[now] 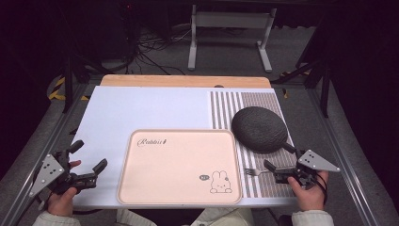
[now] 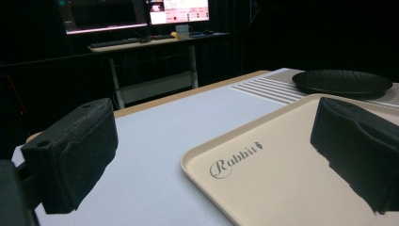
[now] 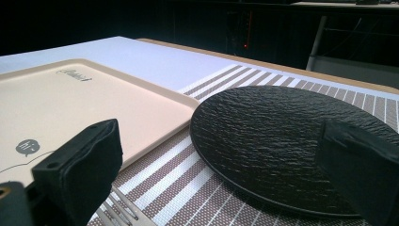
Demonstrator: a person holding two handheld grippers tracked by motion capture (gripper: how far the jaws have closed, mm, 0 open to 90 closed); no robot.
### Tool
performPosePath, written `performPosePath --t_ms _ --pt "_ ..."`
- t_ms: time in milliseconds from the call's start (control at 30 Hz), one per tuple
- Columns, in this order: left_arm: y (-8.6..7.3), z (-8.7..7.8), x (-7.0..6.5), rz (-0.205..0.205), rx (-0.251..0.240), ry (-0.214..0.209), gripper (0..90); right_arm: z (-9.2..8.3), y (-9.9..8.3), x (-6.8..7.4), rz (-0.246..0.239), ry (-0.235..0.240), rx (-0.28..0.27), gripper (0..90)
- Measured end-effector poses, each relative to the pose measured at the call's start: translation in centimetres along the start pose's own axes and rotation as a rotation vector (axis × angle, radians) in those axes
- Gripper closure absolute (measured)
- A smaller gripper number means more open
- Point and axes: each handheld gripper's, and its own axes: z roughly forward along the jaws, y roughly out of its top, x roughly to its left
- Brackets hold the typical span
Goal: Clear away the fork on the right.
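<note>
A beige tray (image 1: 179, 165) with a rabbit drawing lies at the table's front middle. Right of it, a black textured plate (image 1: 259, 128) rests on a striped placemat (image 1: 226, 108). A metal fork (image 1: 256, 172) lies on the placemat in front of the plate. My left gripper (image 1: 89, 155) stands open at the tray's left edge, holding nothing. My right gripper (image 1: 278, 157) is open just right of the fork, between fork and plate. In the right gripper view the fork's tines (image 3: 120, 211) lie beside the left jaw, with the plate (image 3: 263, 136) ahead.
A white mat (image 1: 141, 108) covers the table's left and back, with a wooden strip (image 1: 186, 81) along the far edge. Beyond the table stand a white metal frame (image 1: 230, 28) and cables on the floor. A desk with monitors (image 2: 141, 14) shows far off.
</note>
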Motion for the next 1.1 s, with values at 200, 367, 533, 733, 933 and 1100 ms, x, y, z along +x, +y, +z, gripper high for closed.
performPosePath --t_ms 200,367,533,733,933,1100 --pt "0.0 0.0 0.0 0.000 0.000 0.001 2.1 0.0 0.0 0.0 0.002 0.001 0.003 2.1" --pt "0.0 0.1 0.0 0.001 0.001 0.001 2.1 0.0 0.0 0.0 0.003 0.004 0.006 2.1" --pt "0.0 0.0 0.0 0.001 0.001 0.002 2.1 0.1 0.3 0.1 0.007 0.014 -0.003 2.1" --pt "-0.1 0.1 -0.1 0.001 0.004 0.002 2.1 0.3 1.1 0.1 0.009 0.020 -0.007 2.1" --pt "-0.1 0.1 0.0 0.003 0.006 0.003 2.1 0.9 2.8 -0.2 0.017 0.034 0.011 3.5" --pt "-0.1 0.1 -0.1 0.002 0.003 0.005 2.1 1.3 4.1 -0.6 0.021 0.051 0.047 3.8"
